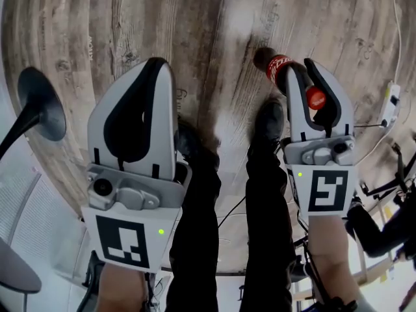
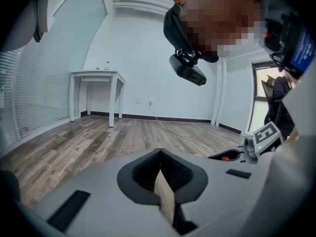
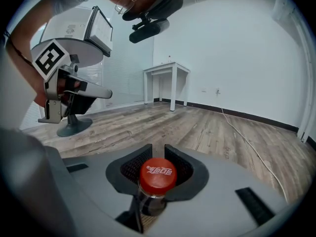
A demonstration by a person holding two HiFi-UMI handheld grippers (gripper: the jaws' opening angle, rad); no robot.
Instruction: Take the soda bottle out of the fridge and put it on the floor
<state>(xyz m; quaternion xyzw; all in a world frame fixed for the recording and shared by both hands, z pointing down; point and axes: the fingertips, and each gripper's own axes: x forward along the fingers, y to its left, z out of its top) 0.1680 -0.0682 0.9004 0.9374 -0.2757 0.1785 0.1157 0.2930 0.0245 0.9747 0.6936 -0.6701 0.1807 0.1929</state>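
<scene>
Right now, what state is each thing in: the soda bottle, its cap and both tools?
soda bottle: clamped at the neck, tilted, base pointing away toward the wooden floor, not standing on it.
cap: on the bottle, closed.
right tool: shut on the bottle's neck.
left tool: jaws together, nothing between them.

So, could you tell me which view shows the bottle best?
The head view: the bottle shows cap, label and dark body, gripped at the neck by the right gripper. The right gripper view shows only cap and neck; the left gripper view just a red speck of cap.
</scene>
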